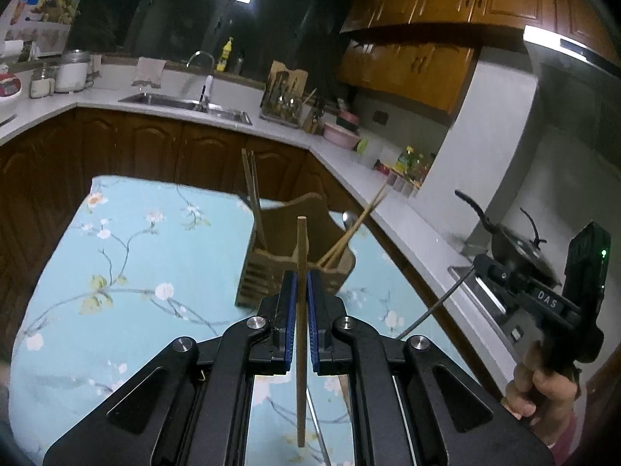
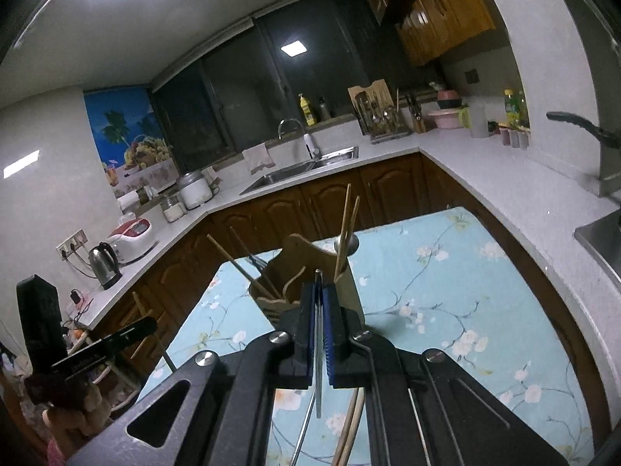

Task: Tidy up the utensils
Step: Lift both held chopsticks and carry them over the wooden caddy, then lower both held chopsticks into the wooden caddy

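— Fingers first: what does your left gripper (image 1: 302, 283) have?

— Clenched on a wooden chopstick (image 1: 301, 272), standing nearly upright between my blue pads (image 1: 290, 310); its top pokes above the fingertips and its lower end hangs below them, over the floral tablecloth (image 1: 136, 252).

— And past those fingertips?

— Just beyond them stands the wooden utensil holder (image 1: 279, 233), with chopsticks leaning out to either side and a spoon bowl (image 1: 348, 217) showing at its right rim. Off to my right, a hand (image 1: 543, 388) grips the other gripper's handle.

— Now the right wrist view.

— My right gripper (image 2: 319, 291) is pinched tight on a thin metal utensil (image 2: 318, 349), held edge-on between the pads; I think it is a knife or a spoon handle, but it is too slim to tell. Under the fingers, two pale chopsticks (image 2: 349, 427) lie on the cloth. The holder (image 2: 299, 268) sits directly ahead of the fingertips, touching neither gripper.
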### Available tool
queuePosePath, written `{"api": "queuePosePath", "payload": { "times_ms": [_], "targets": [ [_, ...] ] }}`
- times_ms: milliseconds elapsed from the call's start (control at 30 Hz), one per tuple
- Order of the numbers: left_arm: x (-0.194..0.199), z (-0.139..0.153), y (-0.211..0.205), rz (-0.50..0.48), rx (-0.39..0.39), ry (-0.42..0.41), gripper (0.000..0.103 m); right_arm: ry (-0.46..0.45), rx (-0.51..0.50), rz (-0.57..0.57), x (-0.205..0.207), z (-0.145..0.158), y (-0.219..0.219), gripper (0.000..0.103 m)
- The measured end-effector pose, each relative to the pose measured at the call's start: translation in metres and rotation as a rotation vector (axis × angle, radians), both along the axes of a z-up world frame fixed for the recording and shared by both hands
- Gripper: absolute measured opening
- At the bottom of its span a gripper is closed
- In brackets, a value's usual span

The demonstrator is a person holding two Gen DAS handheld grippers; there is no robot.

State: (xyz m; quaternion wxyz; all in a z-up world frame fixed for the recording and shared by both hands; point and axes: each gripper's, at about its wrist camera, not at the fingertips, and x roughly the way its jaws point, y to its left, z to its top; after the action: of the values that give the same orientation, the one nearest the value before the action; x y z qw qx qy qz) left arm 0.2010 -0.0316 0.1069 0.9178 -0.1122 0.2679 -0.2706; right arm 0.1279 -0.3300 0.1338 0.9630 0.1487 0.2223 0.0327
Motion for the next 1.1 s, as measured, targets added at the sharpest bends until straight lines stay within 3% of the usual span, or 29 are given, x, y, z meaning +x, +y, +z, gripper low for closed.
{"api": "queuePosePath", "payload": {
  "times_ms": [167,433,600,733,867,1100],
  "targets": [
    [0.012,0.023,0.000,0.035,-0.010,-0.060,0.005,-0.042,-0.011,-0.002,0.011,0.019,-0.002,0.004],
    [0.052,0.073,-0.011,0.110,-0.051,-0.225,0.005,-0.138,-0.020,-0.019,0.048,0.061,-0.004,0.004],
    [0.088,0.084,-0.026,0.177,-0.062,-0.311,0.005,-0.172,-0.029,-0.040,0.078,0.074,-0.007,0.004],
    [0.119,0.073,-0.035,0.227,-0.064,-0.313,0.005,-0.166,-0.046,-0.057,0.099,0.068,-0.006,0.004],
    [0.142,0.045,-0.044,0.247,-0.062,-0.258,0.005,-0.136,-0.052,-0.068,0.114,0.046,-0.005,0.004],
    [0.145,-0.006,-0.052,0.228,-0.053,-0.165,0.005,-0.068,-0.029,-0.074,0.126,0.001,-0.008,0.004]
  ]
}}
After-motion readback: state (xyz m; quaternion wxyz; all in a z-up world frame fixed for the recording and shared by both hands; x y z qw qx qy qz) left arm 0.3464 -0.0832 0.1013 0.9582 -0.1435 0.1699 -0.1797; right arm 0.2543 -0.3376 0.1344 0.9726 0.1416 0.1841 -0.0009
